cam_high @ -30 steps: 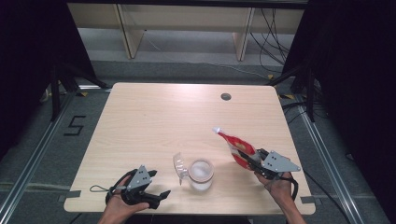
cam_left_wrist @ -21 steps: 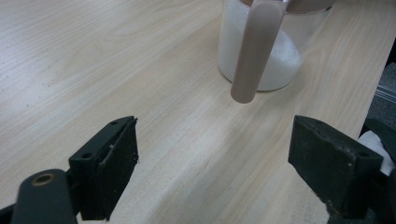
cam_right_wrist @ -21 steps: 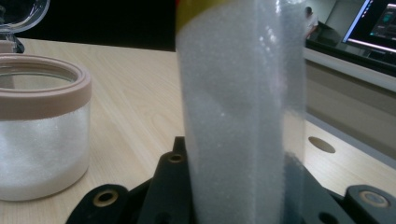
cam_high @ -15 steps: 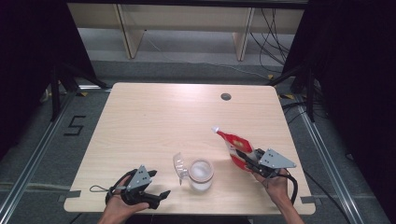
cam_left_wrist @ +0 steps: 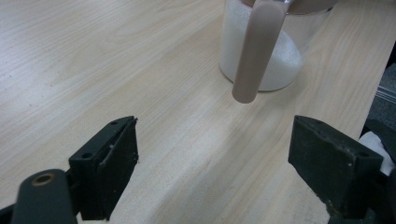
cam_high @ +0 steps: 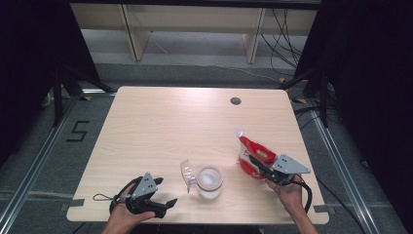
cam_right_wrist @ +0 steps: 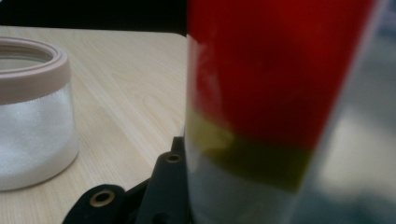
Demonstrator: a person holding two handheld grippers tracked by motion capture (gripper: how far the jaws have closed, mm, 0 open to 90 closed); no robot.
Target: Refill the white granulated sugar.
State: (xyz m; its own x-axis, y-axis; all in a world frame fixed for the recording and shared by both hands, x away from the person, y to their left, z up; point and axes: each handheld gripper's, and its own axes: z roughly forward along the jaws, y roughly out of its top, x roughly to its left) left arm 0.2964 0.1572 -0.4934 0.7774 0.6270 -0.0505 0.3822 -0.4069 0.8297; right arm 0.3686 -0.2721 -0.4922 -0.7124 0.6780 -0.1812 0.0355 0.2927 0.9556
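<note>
A clear jar partly filled with white grains stands near the table's front middle, its flip lid hanging open to the left. My right gripper is shut on a red and white pouch, held just right of the jar with its white tip pointing up and away. In the right gripper view the pouch looms close above one black finger, with the jar at the left. My left gripper lies open at the front left, aimed at the jar; nothing sits between its fingers.
A small dark cable hole marks the far right of the wooden table. Shelf legs and cables stand on the floor beyond the far edge. The front edge runs just under both hands.
The pouch's tip has swung slightly to the right, so it stands a bit more upright in the right gripper. The left gripper and the jar have stayed put.
</note>
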